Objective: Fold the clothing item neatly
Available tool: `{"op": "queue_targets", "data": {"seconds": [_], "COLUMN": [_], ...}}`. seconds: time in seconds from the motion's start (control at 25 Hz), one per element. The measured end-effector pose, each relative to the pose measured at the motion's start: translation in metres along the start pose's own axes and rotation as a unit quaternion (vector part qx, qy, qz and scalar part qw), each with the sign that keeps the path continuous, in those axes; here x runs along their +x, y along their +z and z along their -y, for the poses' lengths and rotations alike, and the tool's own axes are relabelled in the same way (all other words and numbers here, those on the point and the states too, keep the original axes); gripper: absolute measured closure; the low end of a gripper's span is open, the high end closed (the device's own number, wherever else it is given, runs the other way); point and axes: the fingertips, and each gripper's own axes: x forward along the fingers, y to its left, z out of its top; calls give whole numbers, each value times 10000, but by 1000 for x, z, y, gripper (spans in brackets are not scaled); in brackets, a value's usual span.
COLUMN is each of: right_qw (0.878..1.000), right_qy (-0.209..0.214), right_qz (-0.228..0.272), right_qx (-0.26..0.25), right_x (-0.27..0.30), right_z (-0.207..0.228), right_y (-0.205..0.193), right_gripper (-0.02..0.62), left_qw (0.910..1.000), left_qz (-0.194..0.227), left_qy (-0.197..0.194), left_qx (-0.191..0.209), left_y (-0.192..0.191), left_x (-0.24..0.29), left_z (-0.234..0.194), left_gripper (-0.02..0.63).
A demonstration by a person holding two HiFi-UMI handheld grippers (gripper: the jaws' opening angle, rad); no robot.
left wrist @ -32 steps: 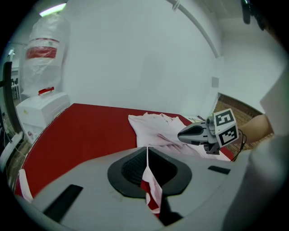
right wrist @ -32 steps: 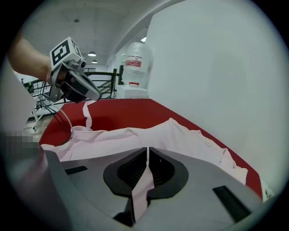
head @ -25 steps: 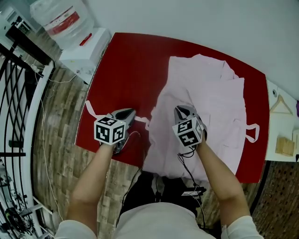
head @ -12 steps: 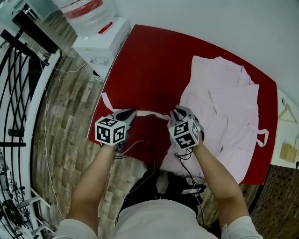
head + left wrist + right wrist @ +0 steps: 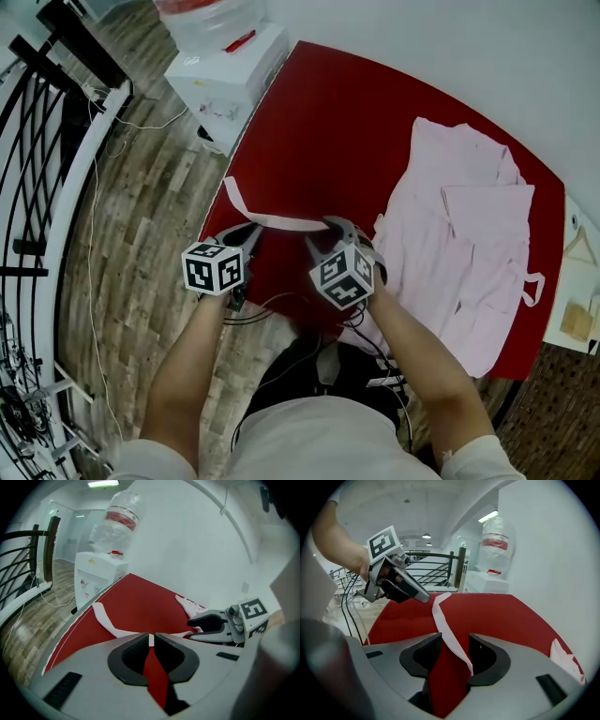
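A pale pink robe [image 5: 469, 253] lies spread on the right half of the red table [image 5: 309, 122]. Its long belt [image 5: 272, 221] runs leftward from it near the table's front edge. My left gripper [image 5: 251, 231] is shut on the belt [image 5: 105, 620], and a thin white strip shows between its tips [image 5: 151, 637]. My right gripper [image 5: 330, 225] is just left of the robe's edge. Its jaws [image 5: 454, 641] have just been opening, and the belt [image 5: 440, 616] lies loose between them, clear of the pads. Each gripper shows in the other's view.
A white water dispenser [image 5: 225, 66] with a bottle on top stands off the table's far left corner. A black railing [image 5: 37, 141] runs along the wooden floor at left. A wooden hanger [image 5: 581, 246] lies on a white surface at right. Cables hang below the grippers.
Both grippers have moved left along the table's front edge, away from the robe, drawing the belt out. The right jaws, shut before, now stand apart around the belt.
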Motion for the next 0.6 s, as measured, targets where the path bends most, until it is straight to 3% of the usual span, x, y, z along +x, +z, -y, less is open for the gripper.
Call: {"op": "queue_targets", "data": {"seconds": [0.36,0.6], "right_qw": [9956,9955], "right_qy": [608,750], "right_qz": [-302,-432], "right_qx": [-648,-386], "right_x": [64,98], "right_z": [-50,-60], "right_y": [35,50], "right_gripper": [428,430], "left_qw": [9990,9982], "left_qz": [126,235], "left_qy": [187,154], "left_qx": [-384,-535], "left_y": [-13,-17], "left_x": [-23,-29], "left_z": [-29,-32], "left_gripper": [594,594]}}
